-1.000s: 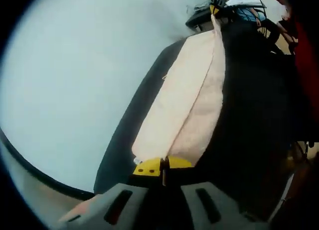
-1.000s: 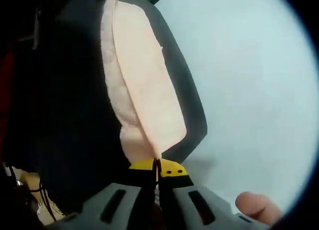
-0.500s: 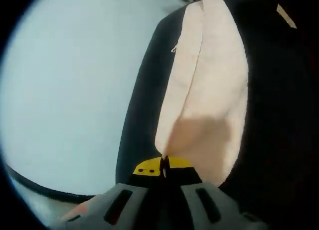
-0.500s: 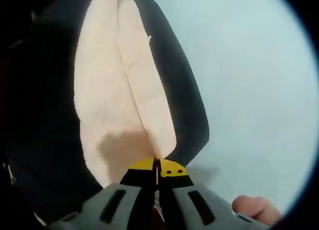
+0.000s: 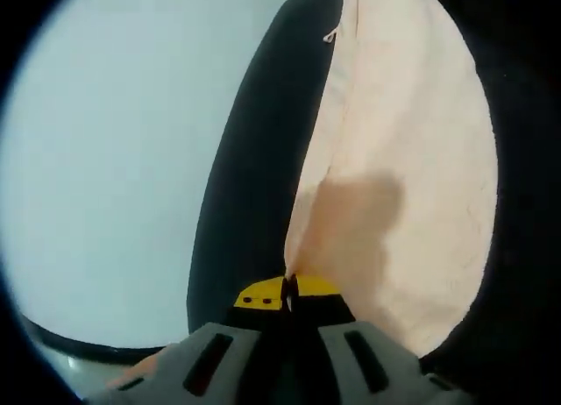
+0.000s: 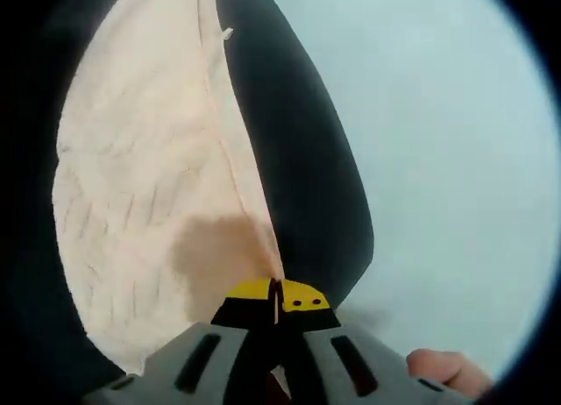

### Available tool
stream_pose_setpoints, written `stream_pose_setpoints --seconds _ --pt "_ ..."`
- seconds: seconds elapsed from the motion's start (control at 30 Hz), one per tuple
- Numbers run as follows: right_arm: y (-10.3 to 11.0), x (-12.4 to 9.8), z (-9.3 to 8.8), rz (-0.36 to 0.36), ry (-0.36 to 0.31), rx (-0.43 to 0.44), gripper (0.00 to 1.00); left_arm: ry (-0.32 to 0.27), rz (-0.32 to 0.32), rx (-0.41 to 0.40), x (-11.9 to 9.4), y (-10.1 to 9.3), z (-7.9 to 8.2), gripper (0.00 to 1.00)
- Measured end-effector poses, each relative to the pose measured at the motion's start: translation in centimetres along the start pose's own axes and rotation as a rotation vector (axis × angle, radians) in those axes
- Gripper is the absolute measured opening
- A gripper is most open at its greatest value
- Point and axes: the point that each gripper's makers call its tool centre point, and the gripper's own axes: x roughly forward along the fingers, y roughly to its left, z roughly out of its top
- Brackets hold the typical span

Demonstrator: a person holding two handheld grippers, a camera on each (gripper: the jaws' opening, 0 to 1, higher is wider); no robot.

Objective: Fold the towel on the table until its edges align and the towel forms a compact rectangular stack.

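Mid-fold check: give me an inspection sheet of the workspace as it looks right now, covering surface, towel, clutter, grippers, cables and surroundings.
Surface: dark mat lying on a pale table.
Job's things: peach towel, doubled over, its pinched edge held above the mat; small tag at the hem.
Clutter: nothing seen.
Grippers: left gripper shut on towel edge; right gripper shut on towel edge, yellow fingers closed together.
Cables: nothing seen.
Surroundings: a person's fingertip beside the right gripper.
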Motion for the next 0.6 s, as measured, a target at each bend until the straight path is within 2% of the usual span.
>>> stream_pose_setpoints --seconds 0.17,0.27,0.33,0.43,0.6 --pt "-0.7 1.6 0.3 -0.006 0.002 0.019 0.00 -0.025 0.012 -0.041 1.2 1.2 0.8 0.00" --pt "-1.6 2.1 0.3 -0.019 -0.002 0.029 0.00 -0.037 0.026 -0.057 2.2 2.5 0.8 0.00" --pt "-1.8 2.0 0.8 -0.029 -0.004 0.034 0.00 -0.038 0.022 -0.090 2.6 2.8 0.7 0.00" --pt "-3.1 3.1 1.1 -0.047 -0.019 0.059 0.00 -0.028 0.033 -0.112 3.4 3.4 0.3 0.00" --pt "-1.3 4.6 0.2 -0.013 0.031 0.055 0.00 -0.025 -0.025 -0.136 5.5 1.9 0.0 0.00"
